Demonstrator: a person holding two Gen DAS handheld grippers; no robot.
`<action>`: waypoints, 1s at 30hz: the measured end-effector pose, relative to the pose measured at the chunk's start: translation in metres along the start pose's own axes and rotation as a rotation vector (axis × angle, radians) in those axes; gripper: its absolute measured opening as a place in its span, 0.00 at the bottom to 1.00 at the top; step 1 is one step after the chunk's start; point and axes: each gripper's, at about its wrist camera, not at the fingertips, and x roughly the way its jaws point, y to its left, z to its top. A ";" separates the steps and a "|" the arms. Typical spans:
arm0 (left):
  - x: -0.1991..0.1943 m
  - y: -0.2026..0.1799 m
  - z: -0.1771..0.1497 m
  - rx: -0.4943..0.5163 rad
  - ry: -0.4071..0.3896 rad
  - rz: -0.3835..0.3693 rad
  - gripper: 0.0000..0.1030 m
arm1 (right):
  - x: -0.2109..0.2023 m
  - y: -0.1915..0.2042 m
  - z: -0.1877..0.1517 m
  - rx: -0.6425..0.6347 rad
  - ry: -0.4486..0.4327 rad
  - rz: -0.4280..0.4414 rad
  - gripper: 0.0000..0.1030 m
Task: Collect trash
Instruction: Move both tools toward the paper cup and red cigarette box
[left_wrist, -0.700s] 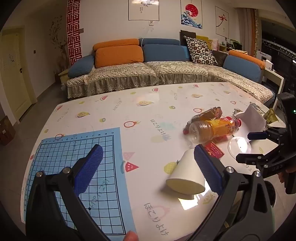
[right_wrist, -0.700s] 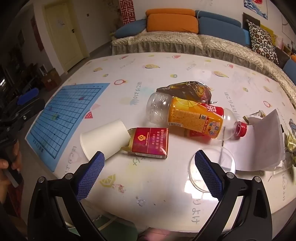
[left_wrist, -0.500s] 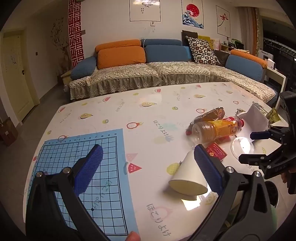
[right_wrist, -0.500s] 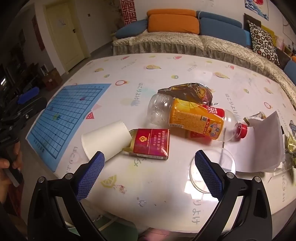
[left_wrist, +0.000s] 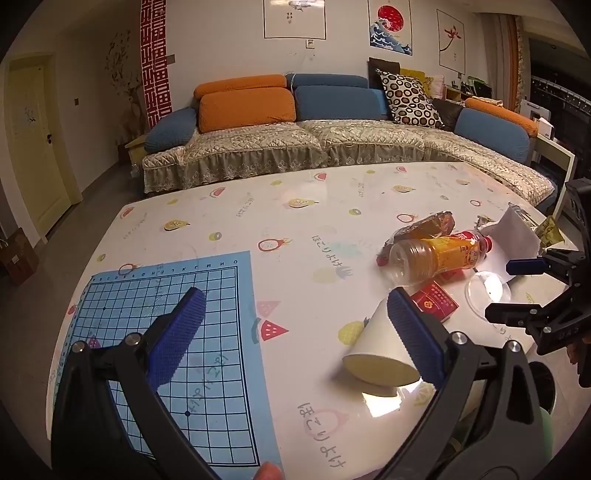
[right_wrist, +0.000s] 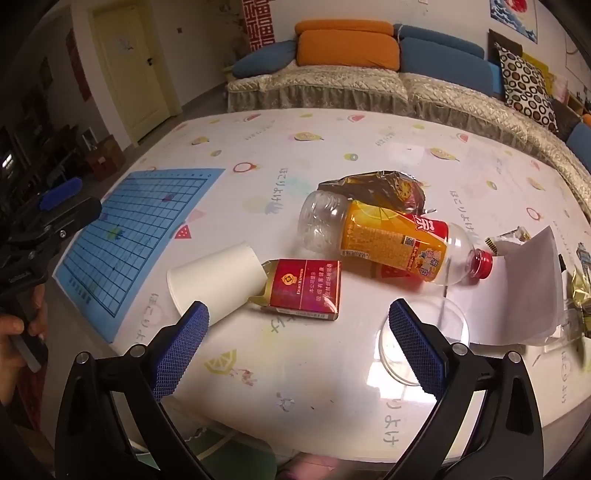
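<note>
We see left gripper (left_wrist: 295, 332) and right gripper (right_wrist: 299, 345) spread wide, pinching nothing. Trash lies clustered on glossy table (right_wrist: 332, 387): toppled white paper cup (right_wrist: 218, 282), red card box (right_wrist: 303, 290), clear ribbed bottle (right_wrist: 388, 240), crinkled foil wrapper (right_wrist: 376, 186).

Warm, dim indoor light. Glare patches shine on the glossy table (left_wrist: 380, 400). Fisheye bends the edges; corners go black

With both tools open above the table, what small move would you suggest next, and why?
Probably lower the right tool onto the red cigarette pack. Its jaws stand open and empty, and the pack lies flat just ahead between the fingers, beside the tipped paper cup. The left tool is also open, with its right finger near that cup.
</note>
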 end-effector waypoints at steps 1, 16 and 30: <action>0.001 0.000 -0.001 0.000 0.006 -0.002 0.94 | 0.000 0.000 0.000 -0.001 0.000 -0.001 0.94; 0.007 0.003 -0.009 -0.004 0.030 -0.016 0.94 | 0.001 0.004 0.000 0.002 0.004 0.007 0.94; 0.020 0.006 -0.018 -0.001 0.073 -0.022 0.94 | 0.013 0.005 -0.003 0.002 0.023 0.021 0.94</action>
